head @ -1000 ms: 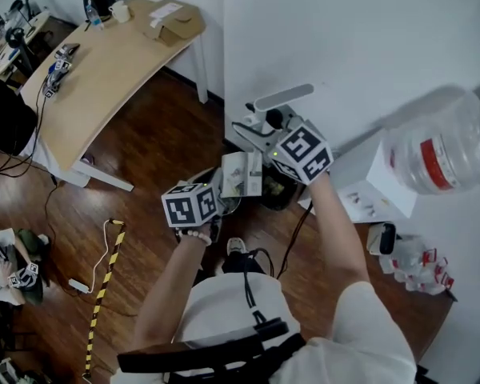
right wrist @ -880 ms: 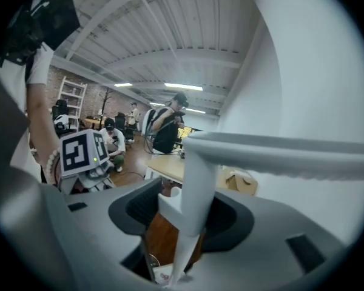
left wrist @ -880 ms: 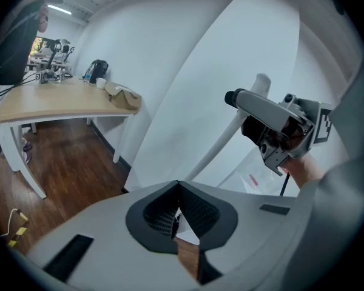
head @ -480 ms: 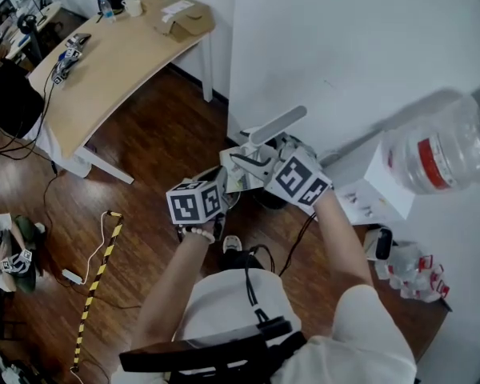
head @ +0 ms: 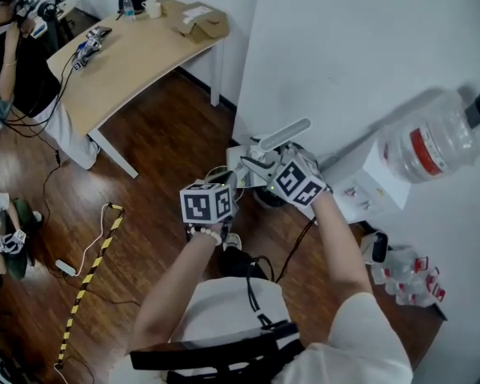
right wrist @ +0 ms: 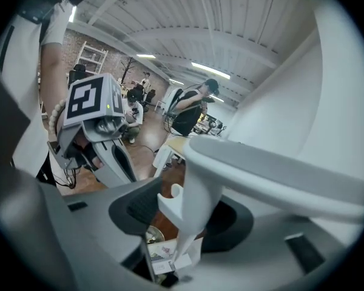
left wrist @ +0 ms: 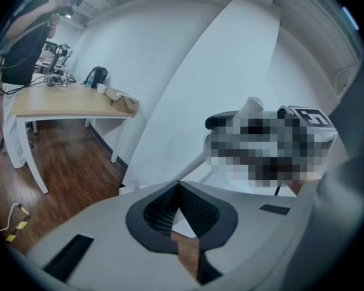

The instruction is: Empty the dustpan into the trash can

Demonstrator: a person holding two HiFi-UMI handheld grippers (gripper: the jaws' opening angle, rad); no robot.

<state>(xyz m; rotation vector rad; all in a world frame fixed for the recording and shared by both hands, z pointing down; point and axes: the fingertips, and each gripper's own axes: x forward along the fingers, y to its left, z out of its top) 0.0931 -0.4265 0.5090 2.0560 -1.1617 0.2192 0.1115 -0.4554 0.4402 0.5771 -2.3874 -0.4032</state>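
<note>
A grey-white dustpan [head: 246, 165] with a long handle [head: 282, 134] hangs tilted over a dark trash can [head: 266, 198] on the wood floor. My right gripper [head: 262, 165] is shut on the dustpan's handle stem [right wrist: 191, 214], and the long handle [right wrist: 279, 174] runs off to the right. Below the jaws, paper litter lies in the trash can [right wrist: 161, 258]. My left gripper [head: 226, 186] hovers just left of the dustpan, shut with nothing held [left wrist: 179, 187]. It also shows in the right gripper view, as the left gripper [right wrist: 112, 153].
A white wall panel [head: 344, 46] rises right behind the can. A water jug [head: 436, 138] on a white box stands to the right. A wooden desk [head: 136, 54] and a seated person [head: 8, 46] are at upper left. Striped tape [head: 88, 282] and cables lie on the floor.
My right gripper has rolled and sunk with the dustpan, bringing it lower over the trash can. The left gripper has shifted along beside it.
</note>
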